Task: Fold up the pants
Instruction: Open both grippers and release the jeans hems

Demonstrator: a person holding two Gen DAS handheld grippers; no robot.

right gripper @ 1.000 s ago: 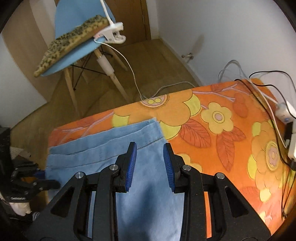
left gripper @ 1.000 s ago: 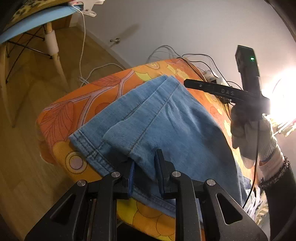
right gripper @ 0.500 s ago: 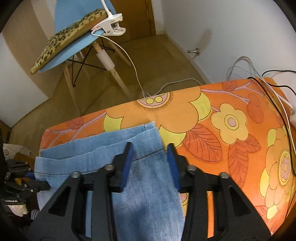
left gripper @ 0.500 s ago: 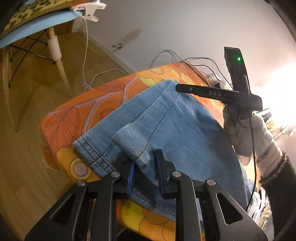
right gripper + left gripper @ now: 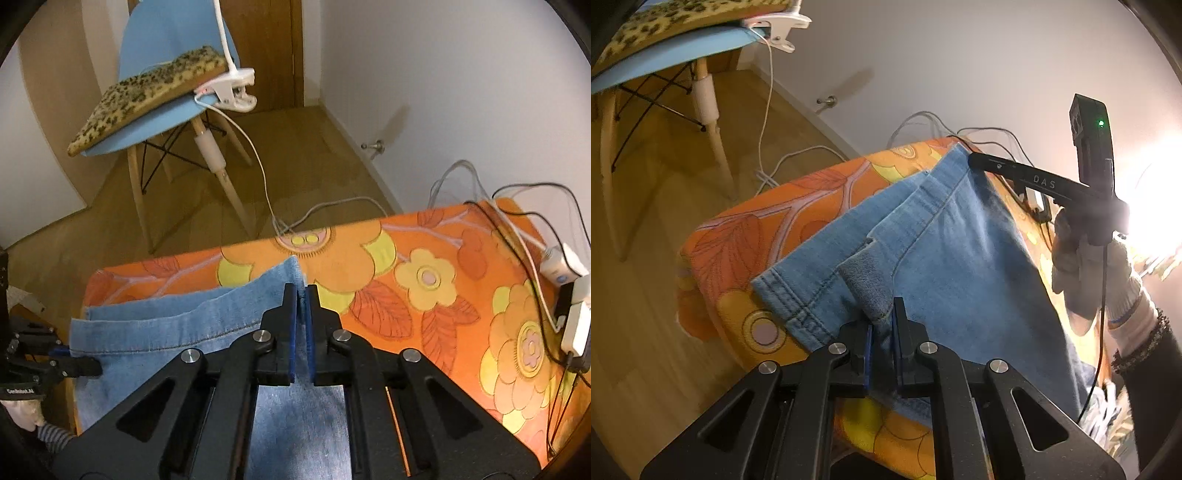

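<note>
Light blue denim pants [image 5: 945, 251] lie on a table with an orange flowered cloth [image 5: 738, 243]. My left gripper [image 5: 882, 325] is shut on a turned-up corner of the pants' hem at the near left edge. My right gripper [image 5: 303, 295] is shut on the far corner of the same hem; the pants [image 5: 177, 332] spread to its left. In the left wrist view the right gripper [image 5: 975, 159] reaches in from the right, held by a gloved hand [image 5: 1086, 273]. In the right wrist view the left gripper [image 5: 94, 367] grips the pants' left edge.
A blue chair [image 5: 162, 122] with a leopard-print cushion and a white clip lamp [image 5: 232, 92] stands on the wood floor beyond the table. Cables and white adapters [image 5: 565, 273] lie along the table's right edge by the wall. A bright lamp [image 5: 1152, 192] glares at the right.
Both grippers have closed on the pants' hem corners. The right gripper moved forward to the far corner. The hem at the left gripper has folded up between its fingers.
</note>
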